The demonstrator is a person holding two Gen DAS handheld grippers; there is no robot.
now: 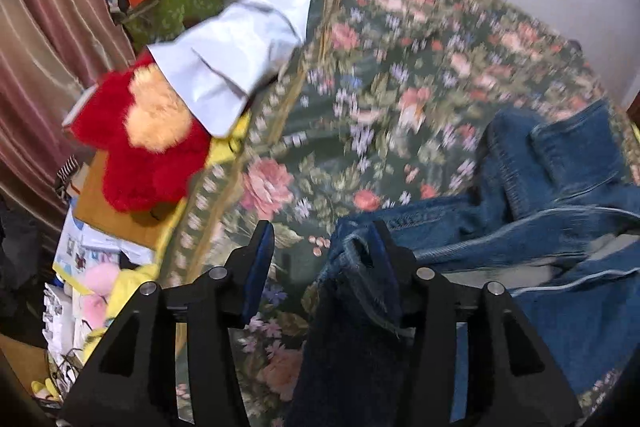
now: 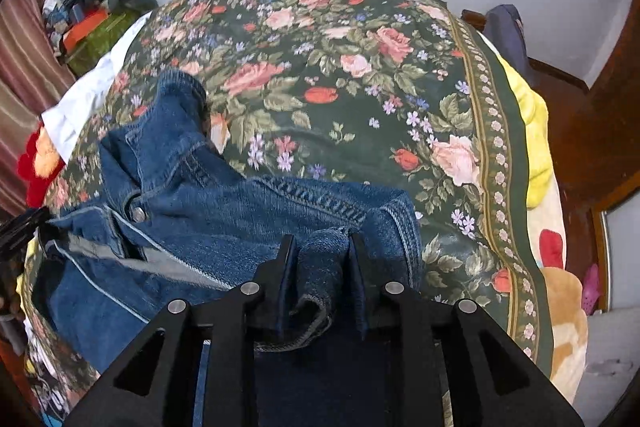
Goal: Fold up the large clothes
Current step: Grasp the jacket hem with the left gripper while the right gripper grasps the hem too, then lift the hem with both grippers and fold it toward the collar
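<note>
Denim jacket [image 2: 248, 211] crosswise on bedspread [image 2: 360, 99]

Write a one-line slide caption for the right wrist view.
Right gripper pinches a fold of the denim jacket lying on the floral bedspread.

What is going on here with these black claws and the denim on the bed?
A person is working a claw in each hand to fold a blue denim garment on a bed with a floral bedspread. The right claw has a fold of denim bunched between its fingers. The left claw stands open, with the denim edge draped against one finger only. The garment lies crumpled, not yet neatly folded. A white garment lies at the bed's edge.
</note>
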